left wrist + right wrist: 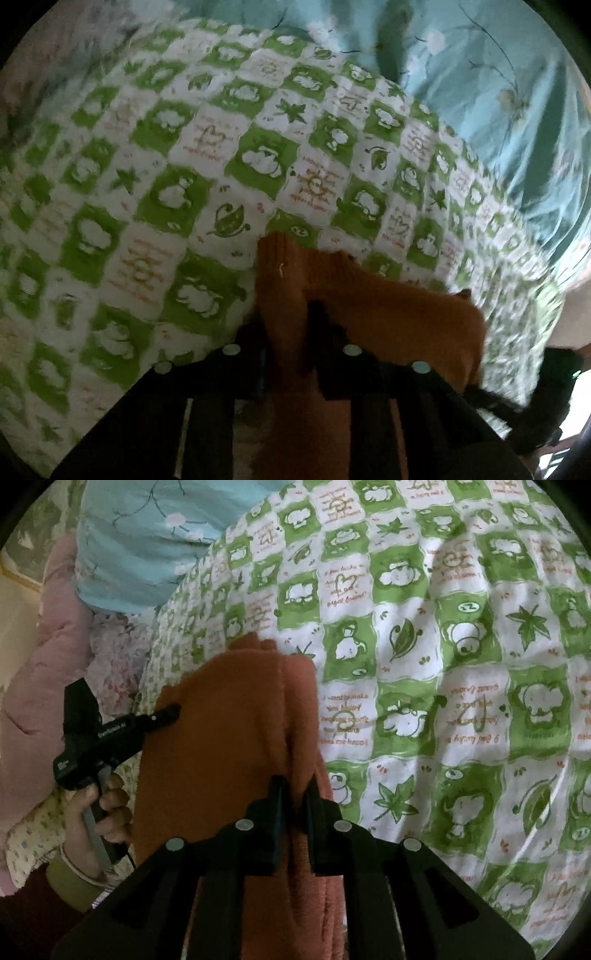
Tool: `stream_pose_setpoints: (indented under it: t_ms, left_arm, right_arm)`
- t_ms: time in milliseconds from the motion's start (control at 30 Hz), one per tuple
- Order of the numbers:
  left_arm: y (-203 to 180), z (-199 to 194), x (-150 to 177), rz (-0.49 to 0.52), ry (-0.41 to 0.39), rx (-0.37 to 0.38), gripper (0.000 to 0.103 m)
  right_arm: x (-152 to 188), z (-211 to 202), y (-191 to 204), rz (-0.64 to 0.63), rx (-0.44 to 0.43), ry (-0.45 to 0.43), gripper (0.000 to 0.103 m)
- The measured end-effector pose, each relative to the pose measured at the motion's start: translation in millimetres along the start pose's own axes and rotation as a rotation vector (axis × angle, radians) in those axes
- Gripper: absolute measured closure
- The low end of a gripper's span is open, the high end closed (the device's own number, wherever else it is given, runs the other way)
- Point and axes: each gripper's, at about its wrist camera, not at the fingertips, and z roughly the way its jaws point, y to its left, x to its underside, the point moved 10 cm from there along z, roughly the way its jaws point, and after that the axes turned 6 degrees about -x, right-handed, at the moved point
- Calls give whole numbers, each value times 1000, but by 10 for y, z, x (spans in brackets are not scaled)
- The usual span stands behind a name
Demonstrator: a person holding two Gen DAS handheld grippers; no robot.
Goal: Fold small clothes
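Note:
An orange knitted garment (369,306) hangs between both grippers above a green-and-white checked bedspread (166,177). My left gripper (291,332) is shut on one edge of the garment. In the right wrist view my right gripper (297,797) is shut on a fold of the same garment (229,720). The left gripper (173,712) also shows there, at the left, pinching the garment's far edge, with the person's hand (107,812) on its handle.
The checked bedspread (443,664) covers the bed under the garment. A light blue flowered quilt (498,92) lies at the back, also seen in the right wrist view (147,535). The person's pink padded sleeve (48,664) is at the left.

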Motion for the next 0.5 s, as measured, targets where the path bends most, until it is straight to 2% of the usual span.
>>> stream_pose_setpoints:
  t_ms: [67, 167, 233, 300, 333, 500]
  left_arm:
    - [-34, -155, 44, 35, -18, -21, 76]
    - [-64, -376, 260, 41, -19, 6, 64]
    - [-69, -497, 463, 30, -6, 22, 49]
    - [-59, -617, 725, 12, 11, 58, 48]
    - [-59, -654, 831, 8, 21, 70, 48]
    - [-92, -816, 1522, -32, 94, 122, 46]
  right_arm:
    - [15, -118, 28, -5, 29, -9, 87]
    - [82, -351, 96, -18, 32, -33, 86]
    - [176, -482, 149, -20, 19, -39, 82]
    - [307, -584, 206, -27, 6, -40, 72]
    - [386, -623, 233, -29, -3, -37, 71]
    - [830, -722, 227, -15, -14, -6, 70]
